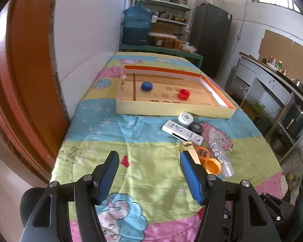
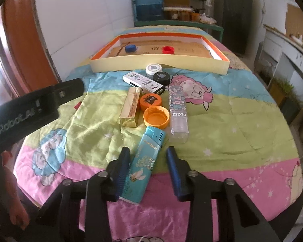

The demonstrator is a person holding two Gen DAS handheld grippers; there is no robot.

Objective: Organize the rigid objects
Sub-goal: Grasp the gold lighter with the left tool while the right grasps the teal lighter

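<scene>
A teal lighter (image 2: 145, 161) lies on the patterned cloth between the fingers of my right gripper (image 2: 148, 149). The left pad is against its side and a gap shows at the right pad, so the jaws stand open around it. Beyond it lie an orange open cap (image 2: 156, 119), an orange lid (image 2: 150, 100), a gold box (image 2: 131, 106), a clear gloss case (image 2: 178, 113), a white sticker box (image 2: 143, 83), a black cap (image 2: 161, 77) and a white cap (image 2: 154, 69). The shallow cardboard tray (image 2: 159, 64) holds a blue cap (image 1: 146, 86) and a red cap (image 1: 184, 94). My left gripper (image 1: 149, 155) hovers open and empty over the cloth.
A brown wooden door (image 1: 30, 80) and a white wall run along the table's left side. Past the far end stand a blue water jug (image 1: 136, 28), shelves and a dark fridge (image 1: 212, 38). A counter (image 1: 272, 76) lines the right. The table edge curves close on the right.
</scene>
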